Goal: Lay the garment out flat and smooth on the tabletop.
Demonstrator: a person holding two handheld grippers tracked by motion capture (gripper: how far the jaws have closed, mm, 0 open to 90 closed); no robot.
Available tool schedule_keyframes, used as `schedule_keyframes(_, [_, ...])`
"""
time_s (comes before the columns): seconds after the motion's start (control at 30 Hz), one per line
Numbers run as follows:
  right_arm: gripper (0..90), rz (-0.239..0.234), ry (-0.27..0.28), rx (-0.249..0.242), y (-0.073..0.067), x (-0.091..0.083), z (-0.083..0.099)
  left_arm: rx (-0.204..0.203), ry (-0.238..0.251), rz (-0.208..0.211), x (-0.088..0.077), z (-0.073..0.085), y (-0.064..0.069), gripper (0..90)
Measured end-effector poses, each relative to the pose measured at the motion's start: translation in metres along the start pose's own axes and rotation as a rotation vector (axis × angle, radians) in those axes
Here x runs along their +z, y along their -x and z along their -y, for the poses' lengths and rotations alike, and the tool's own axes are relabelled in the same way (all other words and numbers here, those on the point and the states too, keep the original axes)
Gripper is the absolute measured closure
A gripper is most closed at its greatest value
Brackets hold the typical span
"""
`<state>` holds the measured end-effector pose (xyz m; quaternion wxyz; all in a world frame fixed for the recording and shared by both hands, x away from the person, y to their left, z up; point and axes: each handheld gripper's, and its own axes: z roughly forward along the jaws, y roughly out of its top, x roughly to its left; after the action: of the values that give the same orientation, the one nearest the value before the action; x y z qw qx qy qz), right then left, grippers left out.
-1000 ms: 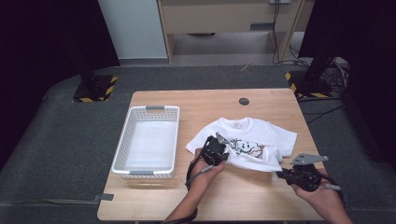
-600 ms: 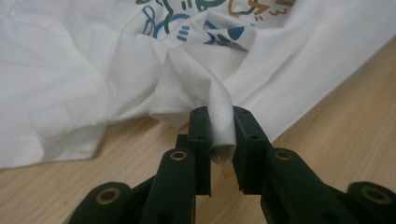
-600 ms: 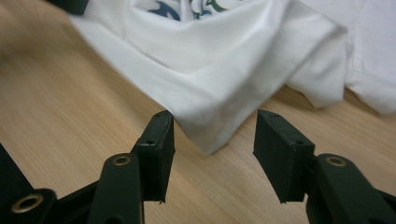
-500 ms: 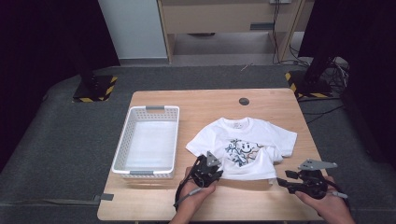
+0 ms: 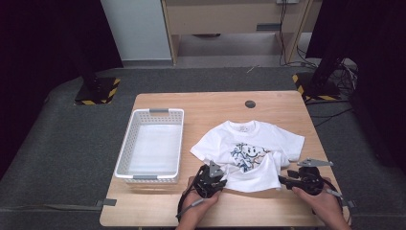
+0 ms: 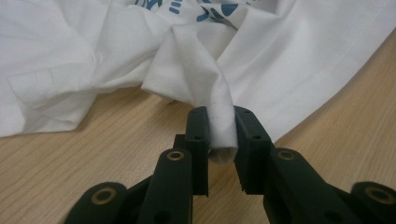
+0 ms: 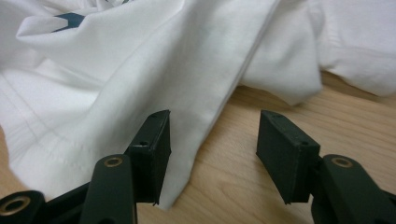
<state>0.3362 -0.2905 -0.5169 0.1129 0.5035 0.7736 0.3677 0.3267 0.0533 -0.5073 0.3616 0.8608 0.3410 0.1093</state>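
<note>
Where black tongs (image 6: 220, 140) pinch, soft crumpled white shirt (image 6: 196, 65).

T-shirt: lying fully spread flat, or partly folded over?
Partly folded. The T-shirt has its bottom hem turned up over the print, its collar and sleeves lie spread, and the left gripper pinches a bunched fold.

left gripper (image 6: 219, 135) pinched closed, right gripper (image 7: 212, 154) jaws just opened
</note>
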Motion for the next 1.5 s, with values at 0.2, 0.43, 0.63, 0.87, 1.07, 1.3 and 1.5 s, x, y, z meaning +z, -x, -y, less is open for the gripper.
schedule_keyframes(0.2, [50.9, 0.003, -0.030, -0.037, -0.007, 0.019, -0.007, -0.008, 0.015, -0.007, -0.002, 0.002, -0.003, 76.8])
schedule_keyframes(0.43, [83.7, 0.015, -0.035, -0.094, -0.015, 0.025, -0.010, -0.004, 0.017, -0.002, -0.007, 0.004, -0.002, 76.9])
schedule_keyframes(0.63, [88.7, -0.005, -0.047, -0.095, -0.012, 0.007, -0.003, -0.014, 0.025, 0.013, -0.016, 0.004, 0.000, 77.1])
schedule_keyframes(0.87, [88.5, -0.017, -0.072, -0.116, -0.003, -0.029, 0.014, -0.005, 0.044, 0.038, -0.024, -0.003, 0.010, 77.1])
schedule_keyframes(1.07, [88.4, -0.013, -0.090, -0.111, 0.005, -0.034, 0.025, -0.012, 0.034, 0.040, -0.021, -0.001, 0.011, 76.9])
schedule_keyframes(1.3, [88.5, -0.011, -0.094, -0.110, 0.007, -0.025, 0.023, -0.017, 0.013, 0.039, -0.014, 0.004, 0.007, 77.0])
schedule_keyframes(1.5, [88.7, -0.016, -0.099, -0.122, 0.005, -0.029, 0.020, -0.012, 0.012, 0.048, -0.017, 0.002, 0.012, 77.5])
